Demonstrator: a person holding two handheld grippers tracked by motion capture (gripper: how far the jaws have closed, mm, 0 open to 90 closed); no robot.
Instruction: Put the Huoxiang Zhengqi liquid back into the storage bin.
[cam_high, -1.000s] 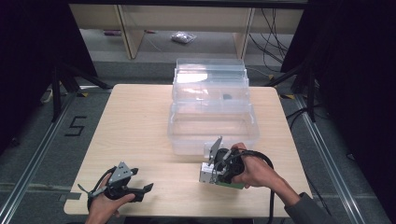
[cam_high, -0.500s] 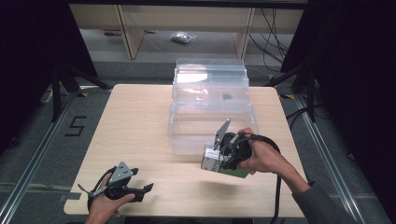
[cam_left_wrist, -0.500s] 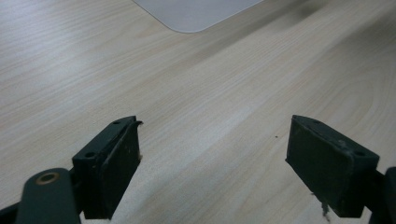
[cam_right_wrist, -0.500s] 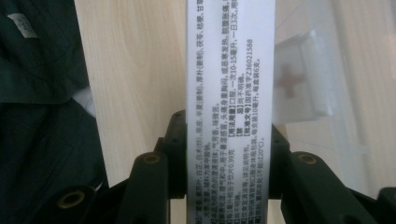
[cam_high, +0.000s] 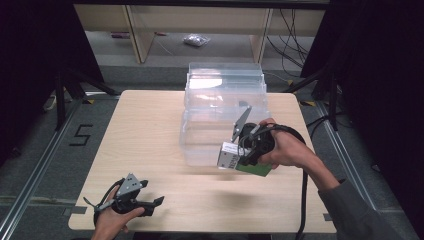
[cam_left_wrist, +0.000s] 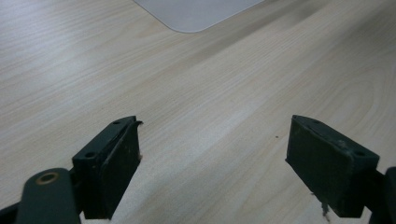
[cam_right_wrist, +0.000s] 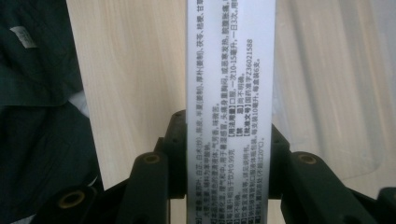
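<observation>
Though jawed, box (cam_right_wrist: 229, 93) (print legible)

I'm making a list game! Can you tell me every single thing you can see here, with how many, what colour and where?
Table: one, light wood, centre.
Plastic bins: two, clear, stacked at the table's far middle.
Carton: one, white and green with printed text, held above the table's right side.
Shelf unit: one, pale wood, behind the table.
Small bag: one, clear, on the floor behind.
Left gripper: one, black, open, near left table edge.
Right gripper: one, black, shut on the carton.
</observation>
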